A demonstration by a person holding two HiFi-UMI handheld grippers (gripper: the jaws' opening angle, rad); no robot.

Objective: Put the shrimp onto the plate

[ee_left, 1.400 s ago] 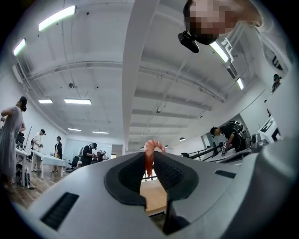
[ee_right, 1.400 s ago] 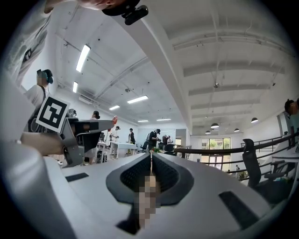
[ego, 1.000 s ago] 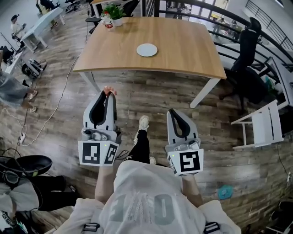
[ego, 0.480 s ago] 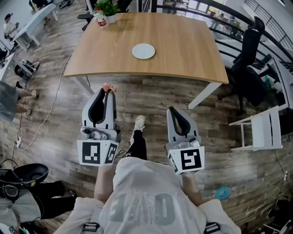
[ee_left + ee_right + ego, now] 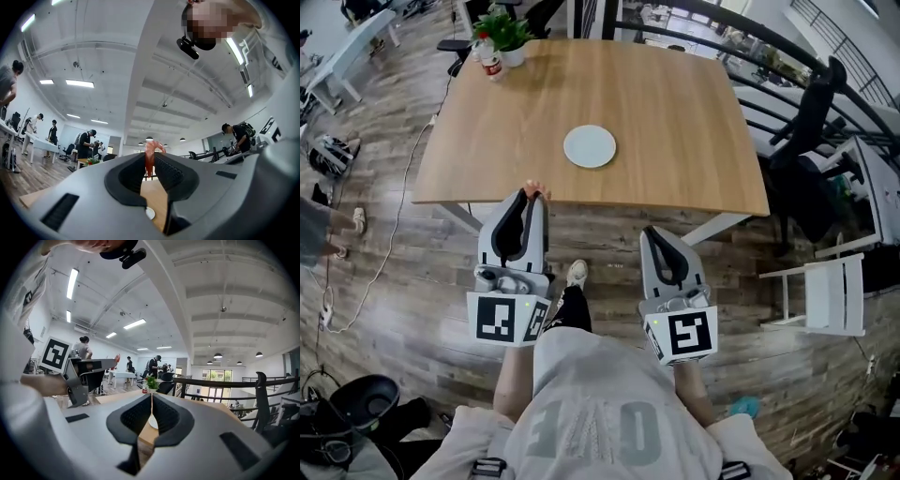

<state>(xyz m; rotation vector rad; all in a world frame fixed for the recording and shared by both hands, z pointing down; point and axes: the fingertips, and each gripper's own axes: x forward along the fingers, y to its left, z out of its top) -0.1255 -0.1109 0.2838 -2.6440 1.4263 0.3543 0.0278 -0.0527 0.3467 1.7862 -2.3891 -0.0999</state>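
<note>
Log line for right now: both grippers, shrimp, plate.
left gripper: shut on shrimp | right gripper: shut, empty | plate: bare, on table | shrimp not yet placed

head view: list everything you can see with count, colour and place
table: 1, light wood, ahead of the person
plate: 1, white, on the table toward its near edge
potted plant: 1, green in a white pot, table's far left corner
bottle: 1, red label, beside the plant
office chair: 1, black, right of the table
white chair: 1, on the floor at right
shrimp: 1, orange-pink, in the left claw
left claw: 1, grey, shut on the shrimp, at the table's near edge
right claw: 1, grey, shut, empty, over the floor
</note>
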